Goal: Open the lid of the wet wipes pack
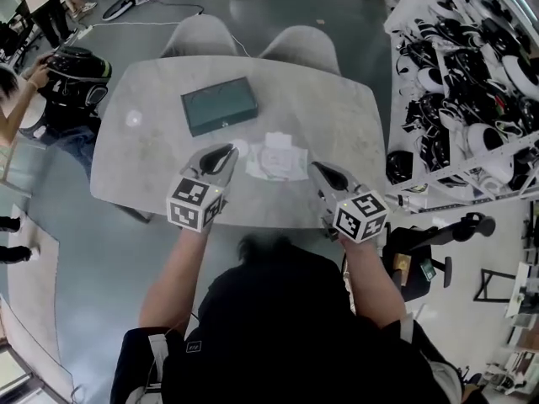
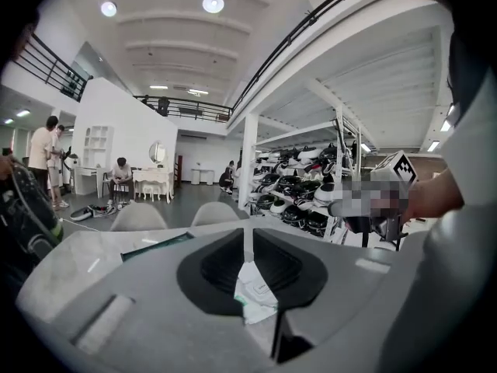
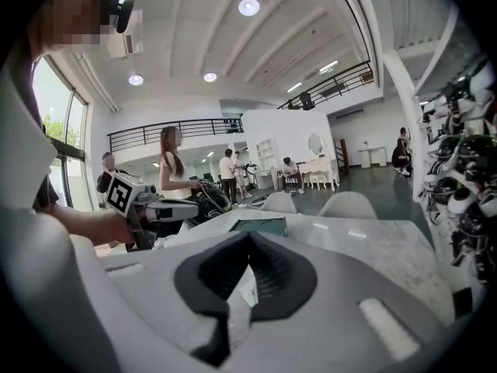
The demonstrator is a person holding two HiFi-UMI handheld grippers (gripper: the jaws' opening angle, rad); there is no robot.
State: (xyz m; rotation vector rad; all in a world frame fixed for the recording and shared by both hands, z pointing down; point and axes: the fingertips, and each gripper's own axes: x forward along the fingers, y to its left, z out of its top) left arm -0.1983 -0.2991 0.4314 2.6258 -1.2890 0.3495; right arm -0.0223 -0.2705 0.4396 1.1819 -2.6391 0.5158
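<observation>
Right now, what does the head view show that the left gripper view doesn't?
Only the head view: the person's forearms and the marker cube on the left gripper, seen from above. Only the left gripper view: ceiling lights, a balcony railing and a person seated at a distant white desk. Both: the table, the wet wipes pack lying on it, the dark green box, the right gripper, two chairs and the rack.

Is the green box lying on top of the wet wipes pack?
No: the green box lies flat on the table beyond the wet wipes pack, with bare tabletop between them.
</observation>
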